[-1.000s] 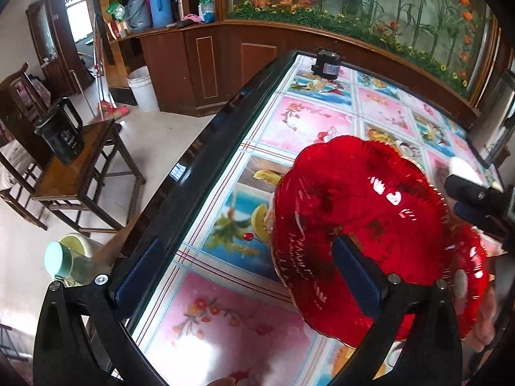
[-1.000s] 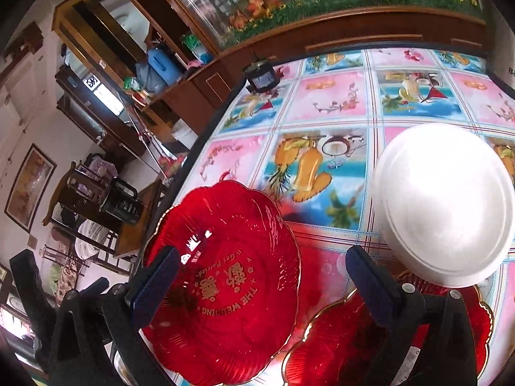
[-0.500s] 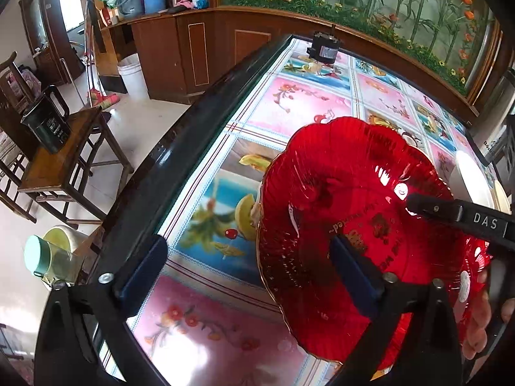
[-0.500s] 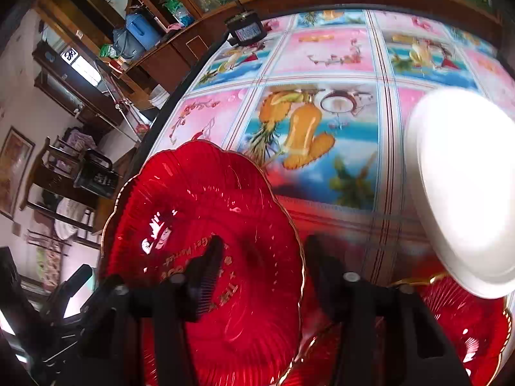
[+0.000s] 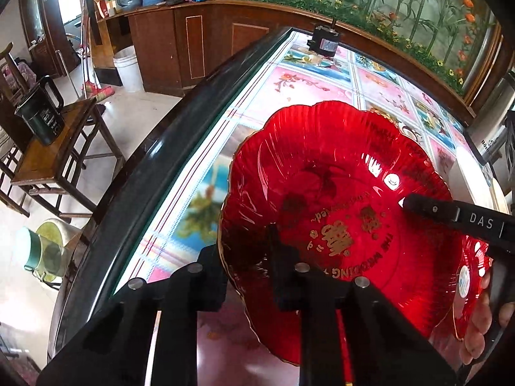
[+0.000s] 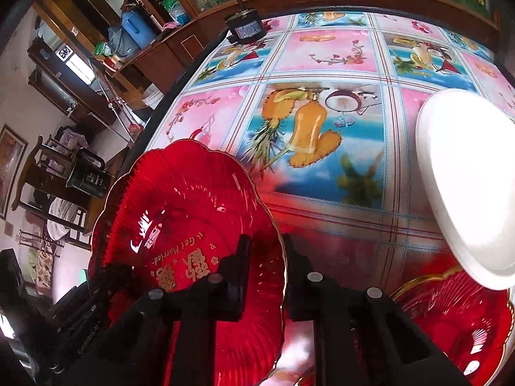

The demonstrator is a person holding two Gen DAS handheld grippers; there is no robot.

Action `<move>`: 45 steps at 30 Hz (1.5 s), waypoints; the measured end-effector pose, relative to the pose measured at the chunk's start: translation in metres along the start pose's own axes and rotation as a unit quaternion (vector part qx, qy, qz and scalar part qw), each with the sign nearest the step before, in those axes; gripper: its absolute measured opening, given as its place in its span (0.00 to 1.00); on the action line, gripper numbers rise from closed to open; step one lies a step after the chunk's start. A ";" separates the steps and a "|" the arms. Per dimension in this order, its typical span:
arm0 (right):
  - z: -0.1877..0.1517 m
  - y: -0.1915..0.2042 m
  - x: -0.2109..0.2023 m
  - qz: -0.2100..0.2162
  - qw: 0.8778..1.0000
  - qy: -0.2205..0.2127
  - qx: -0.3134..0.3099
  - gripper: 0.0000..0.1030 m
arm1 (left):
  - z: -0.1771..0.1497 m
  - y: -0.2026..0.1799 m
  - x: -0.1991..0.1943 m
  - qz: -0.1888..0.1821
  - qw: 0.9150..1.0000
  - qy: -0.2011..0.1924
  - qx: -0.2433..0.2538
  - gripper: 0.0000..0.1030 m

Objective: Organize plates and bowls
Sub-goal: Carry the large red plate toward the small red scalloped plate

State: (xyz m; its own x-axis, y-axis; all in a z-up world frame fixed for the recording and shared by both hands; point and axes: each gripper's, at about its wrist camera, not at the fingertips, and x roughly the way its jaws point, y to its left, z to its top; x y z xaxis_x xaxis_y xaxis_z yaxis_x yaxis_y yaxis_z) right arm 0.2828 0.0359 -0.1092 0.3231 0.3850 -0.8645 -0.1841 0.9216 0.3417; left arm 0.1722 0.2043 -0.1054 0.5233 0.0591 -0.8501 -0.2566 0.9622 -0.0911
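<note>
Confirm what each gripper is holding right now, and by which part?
Both hold the same red scalloped plate. Left gripper is shut on its near rim; right gripper is shut on the opposite rim edge.

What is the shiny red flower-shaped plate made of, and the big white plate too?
The scalloped red plate with gold writing looks like see-through plastic or glass: the table colours show faintly through it, and it has sharp glossy highlights and a thin gold rim. Which of the two, I cannot tell. The round white plate is opaque, smooth and softly shiny, so probably ceramic or melamine.
</note>
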 end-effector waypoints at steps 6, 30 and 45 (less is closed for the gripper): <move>-0.021 0.014 -0.003 0.014 1.000 0.017 -0.006 0.14 | -0.018 0.019 -0.018 0.016 1.000 0.006 -0.002 0.16; -0.167 0.044 -0.071 0.088 0.996 -0.028 -0.013 0.07 | -0.111 0.059 -0.095 0.033 0.999 -0.009 0.003 0.14; -0.176 0.012 -0.107 0.091 0.989 -0.110 -0.025 0.39 | -0.134 0.058 -0.145 0.100 0.990 -0.100 0.027 0.53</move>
State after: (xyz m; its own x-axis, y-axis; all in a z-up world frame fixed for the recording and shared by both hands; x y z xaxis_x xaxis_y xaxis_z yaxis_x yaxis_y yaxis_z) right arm 0.0826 -0.0028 -0.0778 0.4742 0.5513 -0.6864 -0.3019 0.8342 0.4615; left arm -0.0275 0.2157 -0.0567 0.6177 0.2966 -0.7283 -0.3312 0.9381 0.1011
